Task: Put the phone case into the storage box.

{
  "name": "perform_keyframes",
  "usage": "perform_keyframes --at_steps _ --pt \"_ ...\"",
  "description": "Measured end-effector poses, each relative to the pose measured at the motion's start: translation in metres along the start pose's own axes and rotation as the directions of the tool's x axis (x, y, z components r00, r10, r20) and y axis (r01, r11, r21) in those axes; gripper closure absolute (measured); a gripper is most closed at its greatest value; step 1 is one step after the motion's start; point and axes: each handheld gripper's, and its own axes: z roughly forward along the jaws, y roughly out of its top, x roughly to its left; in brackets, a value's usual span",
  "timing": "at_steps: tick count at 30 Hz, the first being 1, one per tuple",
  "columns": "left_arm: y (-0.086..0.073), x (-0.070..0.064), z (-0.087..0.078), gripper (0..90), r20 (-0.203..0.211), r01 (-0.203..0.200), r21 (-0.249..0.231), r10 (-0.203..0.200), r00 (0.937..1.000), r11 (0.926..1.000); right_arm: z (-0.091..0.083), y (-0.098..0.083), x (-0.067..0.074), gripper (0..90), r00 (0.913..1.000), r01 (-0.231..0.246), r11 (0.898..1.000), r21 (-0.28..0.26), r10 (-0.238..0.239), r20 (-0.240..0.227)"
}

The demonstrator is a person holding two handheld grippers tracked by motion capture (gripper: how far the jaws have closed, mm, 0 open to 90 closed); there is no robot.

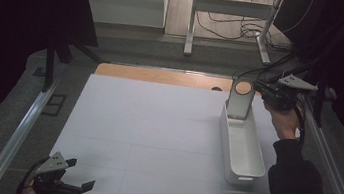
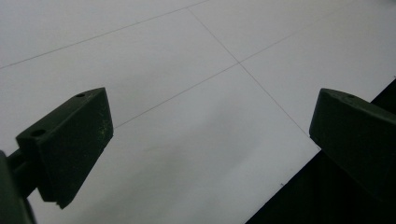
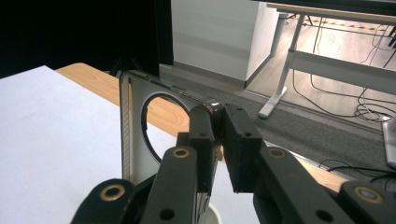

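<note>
I am keeping my right tongs [image 1: 257,89] clenched on the upper edge of the phone [image 1: 240,100], upright at the white tray's [image 1: 242,151] far end, upper right of frame, lowering it straight, while my left tongs [image 1: 80,174] are resting released at lower left.

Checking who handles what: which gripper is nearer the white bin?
Right. The right gripper holds a phone case at the white bin's far end; the left gripper hovers across the table.

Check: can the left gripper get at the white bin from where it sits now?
Probably yes, with a long reach. The left gripper sits open at the near left corner; the white bin lies on the far right side, bare mat between. Only the right gripper, holding a phone case at the bin's far end, crowds it.
</note>
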Motion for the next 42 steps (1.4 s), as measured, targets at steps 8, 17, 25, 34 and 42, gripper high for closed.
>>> perform_keyframes --at_steps 8,17,25,34,42 --pt "0.0 0.0 0.0 0.5 -0.002 -0.001 0.004 0.001 1.0 1.0 0.004 -0.008 -0.002 82.1 1.0 0.004 1.0 -0.006 -0.004 -0.008" --pt "0.0 0.0 0.0 0.5 -0.003 -0.004 0.004 0.004 1.0 1.0 0.01 -0.014 -0.001 82.1 0.9998 0.015 1.0 -0.011 -0.015 -0.009" --pt "0.0 0.0 0.0 0.6 -0.003 -0.005 0.005 0.005 1.0 1.0 0.013 -0.022 -0.002 82.1 0.9998 0.02 1.0 -0.017 -0.02 -0.001" --pt "0.0 -0.001 0.001 0.7 -0.003 -0.005 0.008 0.005 1.0 1.0 0.014 -0.027 -0.004 82.0 0.9999 0.016 1.0 -0.027 -0.016 0.002" --pt "0.0 -0.001 0.001 0.8 -0.004 -0.004 0.008 0.004 1.0 1.0 0.015 -0.032 -0.006 81.6 0.9999 0.013 0.999 -0.031 -0.013 0.0"
